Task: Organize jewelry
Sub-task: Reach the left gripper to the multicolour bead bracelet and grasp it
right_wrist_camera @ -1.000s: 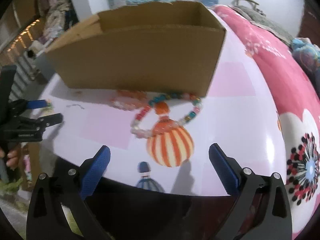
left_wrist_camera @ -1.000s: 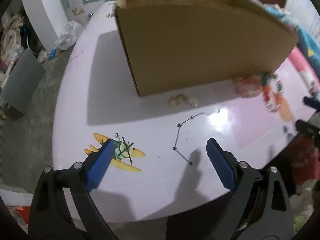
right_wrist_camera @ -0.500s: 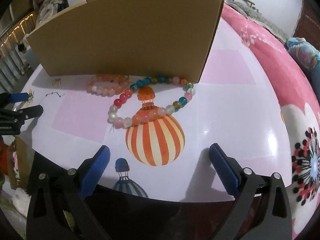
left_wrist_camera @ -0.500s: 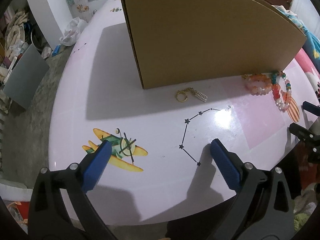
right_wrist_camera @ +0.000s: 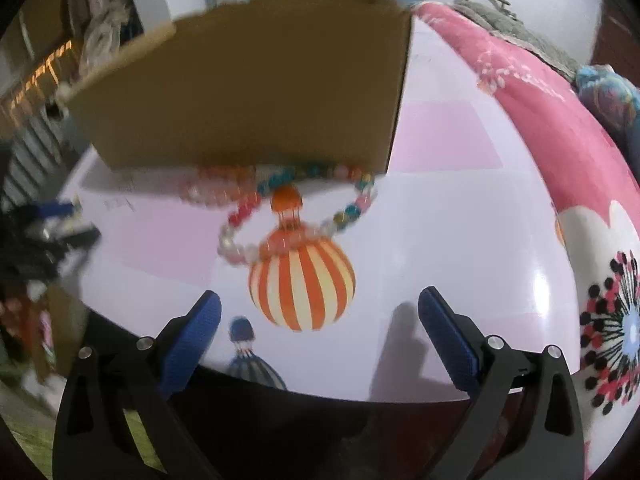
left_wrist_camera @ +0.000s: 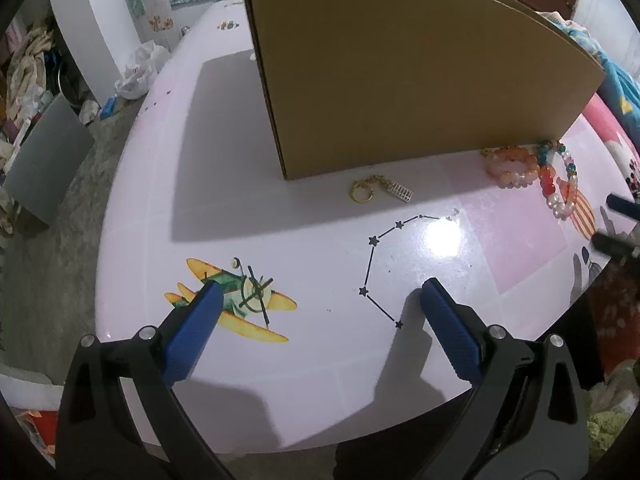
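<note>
Left hand-held gripper (left_wrist_camera: pixel 318 292) spread wide and empty above the pale worktop (left_wrist_camera: pixel 248 200), over a printed aeroplane (left_wrist_camera: pixel 234 298) and star line, with a gold keyring charm (left_wrist_camera: pixel 380 192) lying ahead of it, just short of the cardboard box (left_wrist_camera: pixel 400 80). Right hand-held gripper (right_wrist_camera: pixel 320 304) likewise wide open with nothing between the blue pads (right_wrist_camera: pixel 448 340), above a striped balloon print (right_wrist_camera: pixel 302 284). Ahead of it, a multicoloured bead bracelet (right_wrist_camera: pixel 296 212) and, left of that, a peach bead bracelet (right_wrist_camera: pixel 216 188), both at the foot of the box.
</note>
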